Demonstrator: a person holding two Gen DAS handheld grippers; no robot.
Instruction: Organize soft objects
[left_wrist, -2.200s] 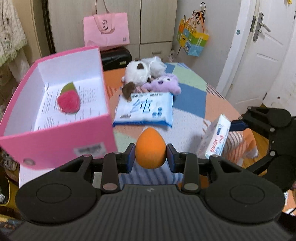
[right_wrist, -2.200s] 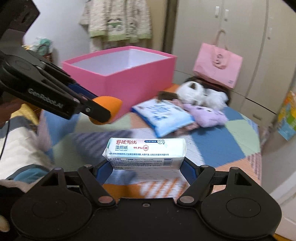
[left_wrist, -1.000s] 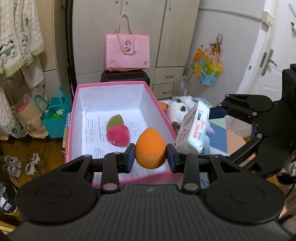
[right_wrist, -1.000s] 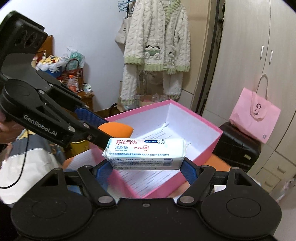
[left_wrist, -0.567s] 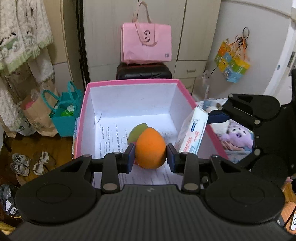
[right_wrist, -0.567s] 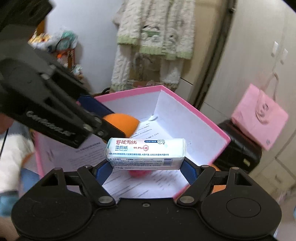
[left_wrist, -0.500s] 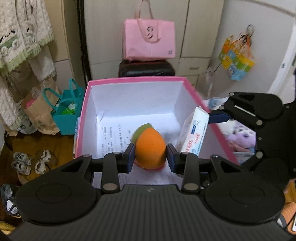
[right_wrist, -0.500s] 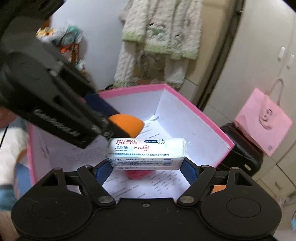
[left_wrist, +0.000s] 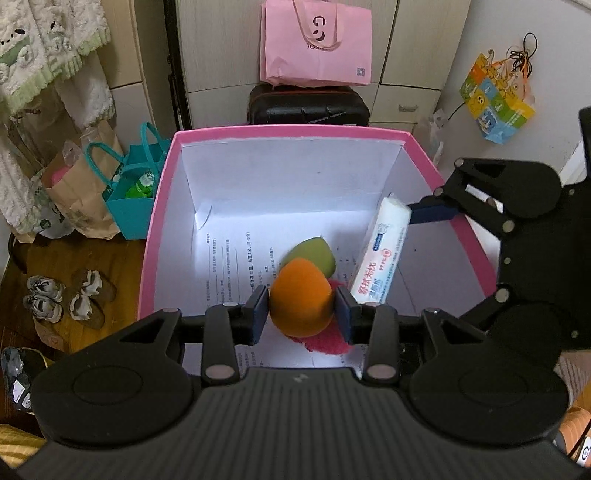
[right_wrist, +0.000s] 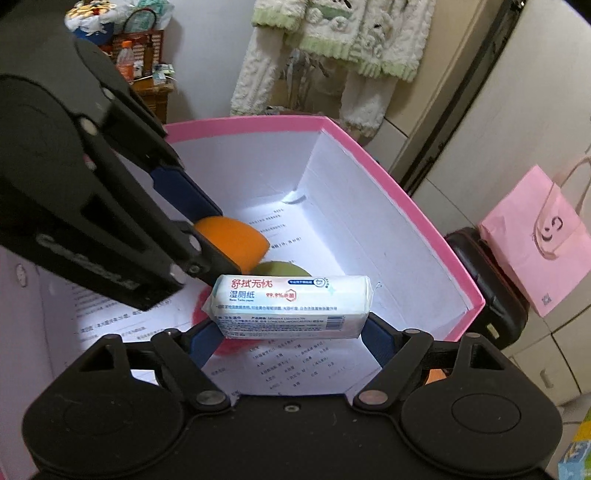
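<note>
My left gripper is shut on an orange egg-shaped sponge and holds it inside the pink box, just above a green sponge and a red sponge lying on printed paper. My right gripper is shut on a white pack of wet wipes, also inside the box, to the right of the orange sponge. The pack shows tilted in the left wrist view.
A pink paper bag stands on a black case behind the box. Teal and brown bags and shoes are on the floor to the left. Knit garments hang by the wardrobe.
Both grippers have moved from the table over the pink box and lowered into it, each still holding its object. The orange sponge now hangs just over the green and red sponges.
</note>
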